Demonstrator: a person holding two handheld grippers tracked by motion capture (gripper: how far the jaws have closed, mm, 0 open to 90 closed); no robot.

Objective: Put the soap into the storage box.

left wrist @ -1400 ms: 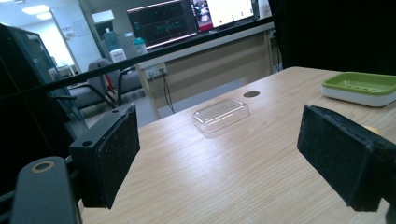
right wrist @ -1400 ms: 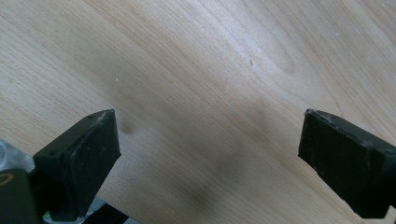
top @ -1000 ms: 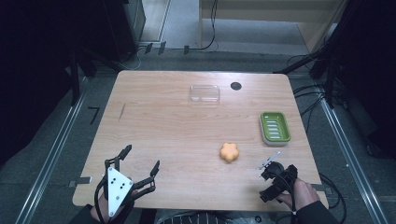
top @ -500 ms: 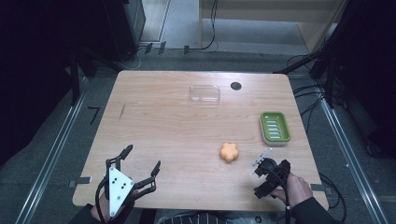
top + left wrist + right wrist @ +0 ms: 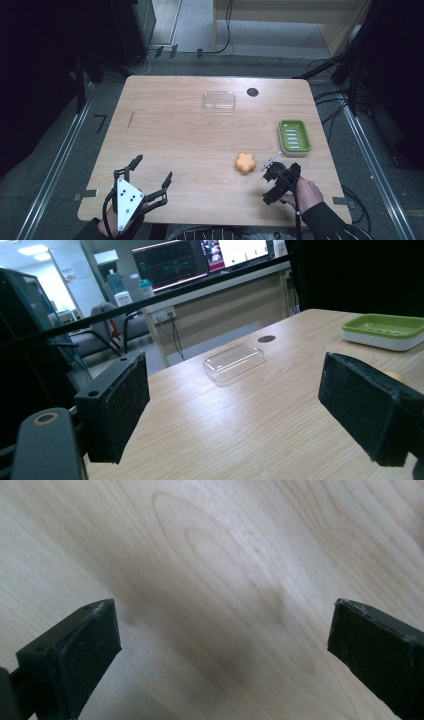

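Both grippers sit at the table's (image 5: 200,125) near edge, jaws spread, gripping nothing. Right gripper (image 5: 278,169) tilts down beside the orange piece (image 5: 245,163); left gripper (image 5: 152,175) lies level.

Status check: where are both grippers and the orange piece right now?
Left gripper open, near table's front-left corner. Right gripper open, empty, beside orange piece, not touching. Nothing between them.

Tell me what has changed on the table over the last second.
The right gripper moved forward and left, toward the orange piece, jaws open, holding nothing. The left gripper, the clear lid and the green dish stayed put.
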